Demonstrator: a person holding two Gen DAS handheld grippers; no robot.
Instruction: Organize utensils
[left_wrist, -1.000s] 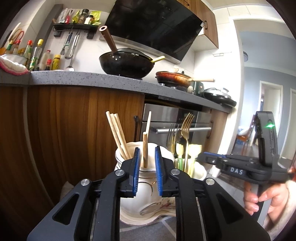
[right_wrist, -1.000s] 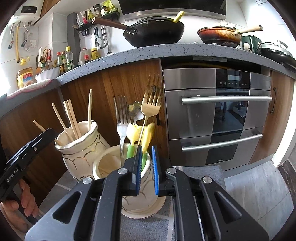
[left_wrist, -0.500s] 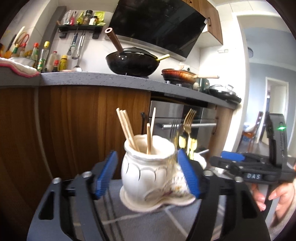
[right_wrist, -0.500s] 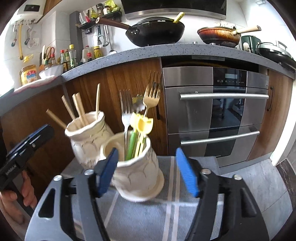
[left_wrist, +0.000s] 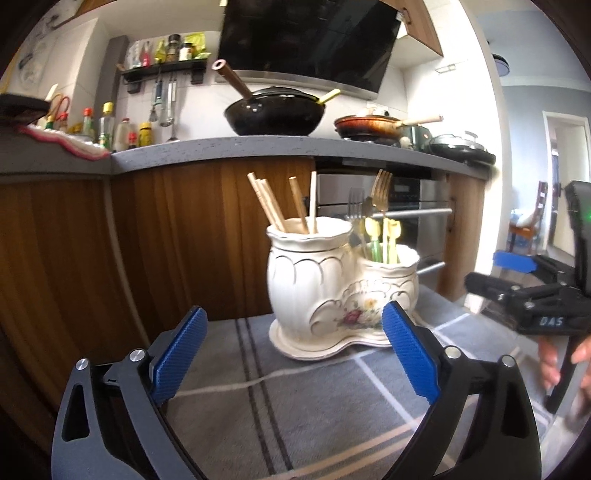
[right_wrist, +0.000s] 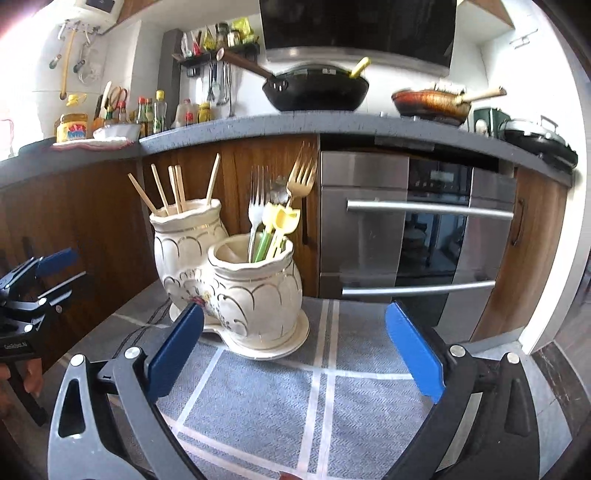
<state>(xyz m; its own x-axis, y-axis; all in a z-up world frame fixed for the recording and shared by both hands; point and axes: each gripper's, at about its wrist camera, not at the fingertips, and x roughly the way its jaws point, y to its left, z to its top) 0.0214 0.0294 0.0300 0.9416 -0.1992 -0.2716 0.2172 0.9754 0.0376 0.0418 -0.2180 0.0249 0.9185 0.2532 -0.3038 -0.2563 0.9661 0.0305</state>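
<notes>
- Left gripper (left_wrist: 291, 354) and right gripper (right_wrist: 293, 349): jaws have just been opening, now spread wide, nothing between them.
- Holder (left_wrist: 332, 277) sits ahead on cloth (right_wrist: 266, 413), chopsticks (left_wrist: 273, 206) and forks (right_wrist: 280, 199) inside.
- Glazed ceramic: likely heavy, slippery, chip-prone; grip a pot's belly, not the rim.
- Utensils light, stiff; pinch exposed shafts.
- Pot interiors, utensil lower ends hidden.

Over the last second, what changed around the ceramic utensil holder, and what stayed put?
Both hand-held grippers, left and right, have just been opening and backed away from the ceramic holder; nothing lies between the jaws now. Unchanged: the holder on the grey cloth, chopsticks in the taller pot, forks in the shorter one.
</notes>
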